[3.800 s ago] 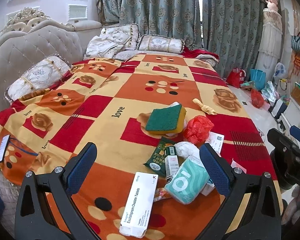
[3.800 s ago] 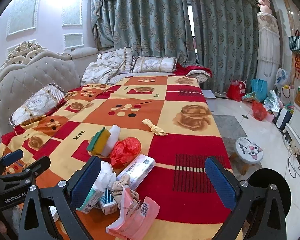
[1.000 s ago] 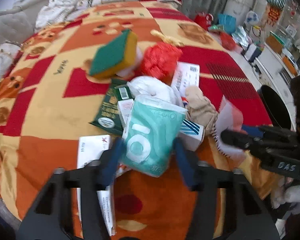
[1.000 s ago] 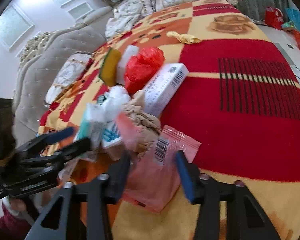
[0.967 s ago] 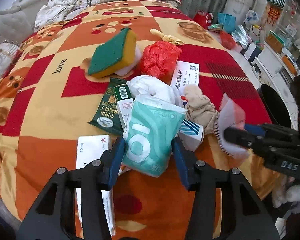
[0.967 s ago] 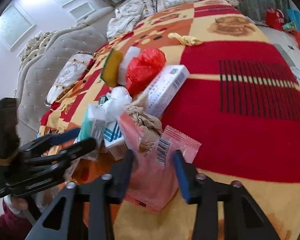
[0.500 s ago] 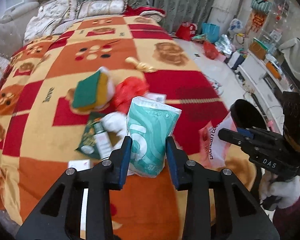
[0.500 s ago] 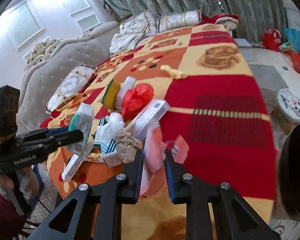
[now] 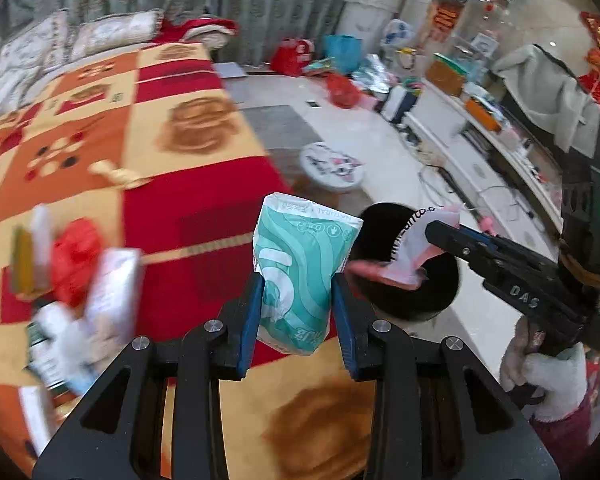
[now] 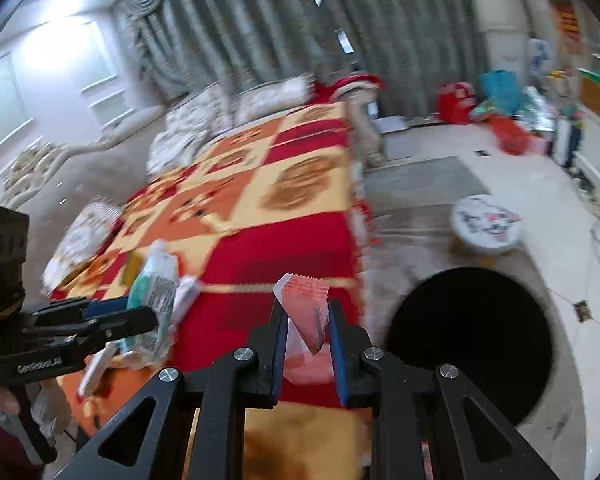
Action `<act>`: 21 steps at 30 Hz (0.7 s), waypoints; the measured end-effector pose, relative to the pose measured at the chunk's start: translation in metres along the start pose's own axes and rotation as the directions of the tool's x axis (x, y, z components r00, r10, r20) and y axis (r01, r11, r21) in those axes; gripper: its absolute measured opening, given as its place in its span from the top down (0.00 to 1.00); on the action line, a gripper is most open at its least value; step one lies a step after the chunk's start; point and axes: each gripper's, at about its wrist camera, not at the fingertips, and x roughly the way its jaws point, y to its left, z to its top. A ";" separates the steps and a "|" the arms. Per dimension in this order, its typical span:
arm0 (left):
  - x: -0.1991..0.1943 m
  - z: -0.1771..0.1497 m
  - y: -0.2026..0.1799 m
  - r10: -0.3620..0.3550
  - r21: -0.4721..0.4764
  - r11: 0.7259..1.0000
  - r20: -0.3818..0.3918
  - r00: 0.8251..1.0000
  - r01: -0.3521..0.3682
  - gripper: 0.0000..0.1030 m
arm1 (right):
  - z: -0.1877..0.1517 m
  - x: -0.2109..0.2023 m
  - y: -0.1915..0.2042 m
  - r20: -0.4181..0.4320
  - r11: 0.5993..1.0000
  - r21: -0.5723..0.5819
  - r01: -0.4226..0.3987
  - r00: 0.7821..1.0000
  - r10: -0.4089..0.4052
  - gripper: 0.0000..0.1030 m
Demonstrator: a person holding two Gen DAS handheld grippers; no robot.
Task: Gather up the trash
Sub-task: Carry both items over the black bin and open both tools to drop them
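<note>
My left gripper (image 9: 297,284) is shut on a teal tissue pack (image 9: 300,248), held upright above the bed's corner. In the right wrist view the same pack (image 10: 152,284) shows at the left in the left gripper (image 10: 148,316). My right gripper (image 10: 306,316) is shut on a crumpled pink wrapper (image 10: 304,300). Seen from the left wrist, the right gripper (image 9: 434,232) holds the wrapper (image 9: 404,256) over a round black bin (image 9: 420,304) on the floor beside the bed. That bin (image 10: 480,360) lies just right of the right gripper.
More trash lies on the patterned blanket (image 9: 204,240): a red bag (image 9: 74,256), a sponge (image 9: 22,260), a white box (image 9: 112,280). A small cat-print stool (image 10: 486,220) stands on the floor beyond the bin. Bags and shelves crowd the far right.
Both grippers closed on their items, lifted them off the pile and swung right, off the bed's edge. The black bin has come into full view.
</note>
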 end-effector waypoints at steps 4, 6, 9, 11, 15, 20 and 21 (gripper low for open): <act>0.030 0.013 -0.032 -0.041 0.018 0.999 -0.023 0.999 0.042 0.68 | 0.008 -0.004 -0.034 0.017 0.996 0.036 0.086 0.996 -0.087 0.82; 0.049 0.017 -0.045 -0.071 0.016 0.997 -0.044 0.996 0.072 0.68 | 0.011 -0.001 -0.048 0.005 0.992 0.055 0.115 0.993 -0.115 0.82; 0.069 0.024 -0.059 -0.158 -0.007 0.987 -0.054 0.986 0.158 0.65 | 0.012 0.002 -0.067 -0.005 0.986 0.099 0.133 0.991 -0.134 0.82; 0.078 0.026 -0.065 -0.207 -0.011 0.978 -0.055 0.977 0.207 0.61 | 0.012 0.003 -0.077 -0.005 0.983 0.130 0.128 0.992 -0.128 0.71; 0.093 0.031 -0.073 -0.240 -0.047 0.970 -0.069 0.968 0.238 0.52 | 0.009 -0.002 -0.089 0.014 0.979 0.154 0.131 0.991 -0.135 0.36; 0.086 0.028 -0.064 -0.178 -0.050 0.983 -0.062 0.982 0.175 0.52 | 0.002 -0.002 -0.087 0.004 0.983 0.141 0.120 0.993 -0.122 0.34; 0.081 0.027 -0.063 -0.154 -0.046 0.987 -0.057 0.986 0.152 0.52 | 0.000 -0.001 -0.083 0.002 0.984 0.127 0.123 0.992 -0.124 0.34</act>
